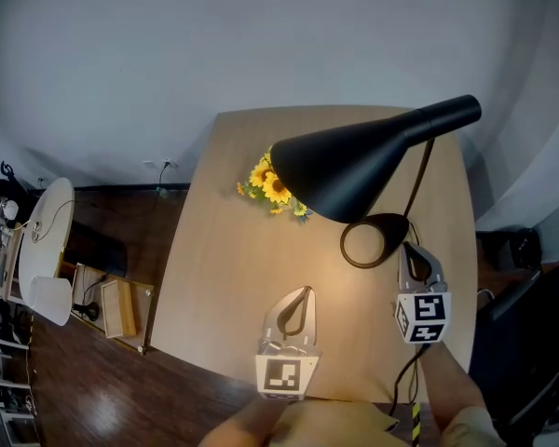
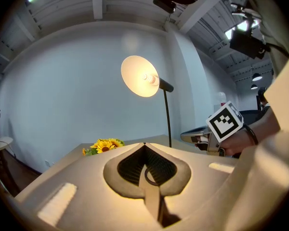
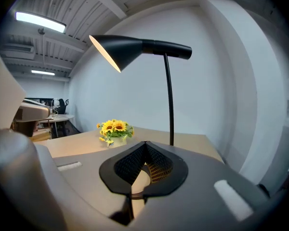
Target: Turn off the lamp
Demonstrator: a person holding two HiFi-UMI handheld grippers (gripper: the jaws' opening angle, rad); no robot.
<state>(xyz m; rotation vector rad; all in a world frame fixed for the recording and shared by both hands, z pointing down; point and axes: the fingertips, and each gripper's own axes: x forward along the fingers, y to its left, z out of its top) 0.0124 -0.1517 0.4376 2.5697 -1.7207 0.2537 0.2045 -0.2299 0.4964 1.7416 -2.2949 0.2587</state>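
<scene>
In my head view, the black lamp point(image 1: 354, 161) stands on the right side of the table point(image 1: 224, 277) and it is lit. Its round foot point(image 1: 391, 226) is just past my right gripper point(image 1: 413, 254), and my left gripper point(image 1: 303, 298) is near the middle. In the left gripper view, the jaws are pressed together on nothing. In the right gripper view, the jaws are squeezed together too, empty, facing the pole point(image 3: 169, 100). I think I'm only reaching in. Next I must find the switch, which I can't see, and push it.
</scene>
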